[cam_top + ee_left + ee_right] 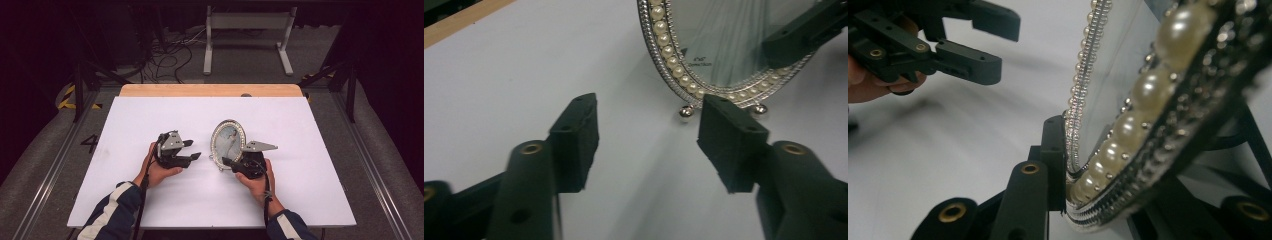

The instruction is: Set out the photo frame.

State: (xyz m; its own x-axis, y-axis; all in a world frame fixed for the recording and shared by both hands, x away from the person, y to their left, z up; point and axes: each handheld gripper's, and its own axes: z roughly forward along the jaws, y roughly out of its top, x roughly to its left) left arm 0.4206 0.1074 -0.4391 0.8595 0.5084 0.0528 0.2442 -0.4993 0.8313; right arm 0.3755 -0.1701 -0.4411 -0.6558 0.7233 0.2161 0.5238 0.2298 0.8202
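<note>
An oval picture frame (228, 140) with a silver rim of pearl beads stands upright near the middle of the white table, a photo behind its glass. My right gripper (227, 162) is shut on its lower edge. In the right gripper view the pad (1054, 150) presses the beaded rim of the frame (1148, 100). My left gripper (192, 150) is open with nothing between its jaws, a short way left of the frame and pointing at it. The left gripper view has the left gripper (649, 135) short of the frame (724, 45) and its two ball feet.
A white sheet (150, 200) covers the table, with a wooden strip (210, 90) along the far edge. Beyond it on the floor stand a white metal stand (247, 30) and loose cables (170, 60). The person's sleeves enter from the bottom.
</note>
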